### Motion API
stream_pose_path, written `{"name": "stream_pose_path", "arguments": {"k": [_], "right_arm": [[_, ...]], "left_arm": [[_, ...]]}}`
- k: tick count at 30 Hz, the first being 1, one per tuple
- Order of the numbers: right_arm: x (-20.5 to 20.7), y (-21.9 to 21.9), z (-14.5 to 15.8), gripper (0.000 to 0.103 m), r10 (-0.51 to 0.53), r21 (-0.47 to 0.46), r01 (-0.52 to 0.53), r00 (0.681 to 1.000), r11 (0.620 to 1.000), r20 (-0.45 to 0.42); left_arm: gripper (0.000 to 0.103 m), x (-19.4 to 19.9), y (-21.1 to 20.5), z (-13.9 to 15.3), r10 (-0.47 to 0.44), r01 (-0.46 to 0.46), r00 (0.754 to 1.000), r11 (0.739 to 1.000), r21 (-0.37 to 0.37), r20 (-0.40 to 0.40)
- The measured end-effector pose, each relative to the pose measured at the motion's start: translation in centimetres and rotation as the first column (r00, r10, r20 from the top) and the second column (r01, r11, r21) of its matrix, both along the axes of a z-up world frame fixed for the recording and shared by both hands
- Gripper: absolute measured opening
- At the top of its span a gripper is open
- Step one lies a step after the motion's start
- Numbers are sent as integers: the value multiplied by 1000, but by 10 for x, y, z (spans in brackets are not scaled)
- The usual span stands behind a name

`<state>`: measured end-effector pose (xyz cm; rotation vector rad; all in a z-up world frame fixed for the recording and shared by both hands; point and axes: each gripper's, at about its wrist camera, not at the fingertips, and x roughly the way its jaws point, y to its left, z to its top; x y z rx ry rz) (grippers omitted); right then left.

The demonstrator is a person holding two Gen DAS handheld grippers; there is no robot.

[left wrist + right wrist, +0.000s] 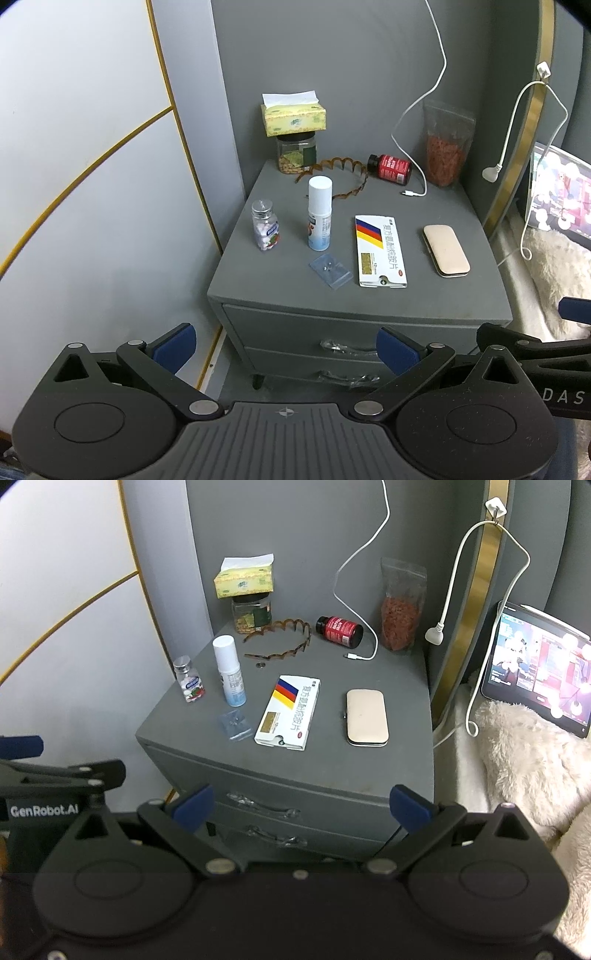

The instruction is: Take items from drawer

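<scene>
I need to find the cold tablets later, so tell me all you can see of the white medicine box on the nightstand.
The medicine box is a flat white cardboard carton with dark blue, red and yellow slanted stripes at its far end, grey Chinese lettering along its length and a gold patch near its front. It looks closed and lies flat near the front edge of the grey nightstand, between a small clear bag and a beige case, touching neither.

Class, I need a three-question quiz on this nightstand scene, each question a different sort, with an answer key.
1. True or false: both drawers of the nightstand are shut.
2. What rests on the jar? A) red bottle B) tissue box C) headband
3. Fill in: the left tool and right tool are both ____.

Key:
1. True.
2. B, the tissue box; the red bottle and headband lie on the nightstand top.
3. Open, holding nothing.
</scene>
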<state>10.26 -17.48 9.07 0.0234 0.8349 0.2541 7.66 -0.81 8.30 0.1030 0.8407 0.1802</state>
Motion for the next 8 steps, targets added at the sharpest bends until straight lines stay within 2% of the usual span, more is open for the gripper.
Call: {"name": "stream_pose_path", "arguments": {"k": [8], "right_arm": [[2, -2, -1, 103, 4, 8, -4, 1000, 1000, 0]], "left_arm": [[103, 4, -2, -2, -1, 1, 1000, 1000, 1, 4]]}}
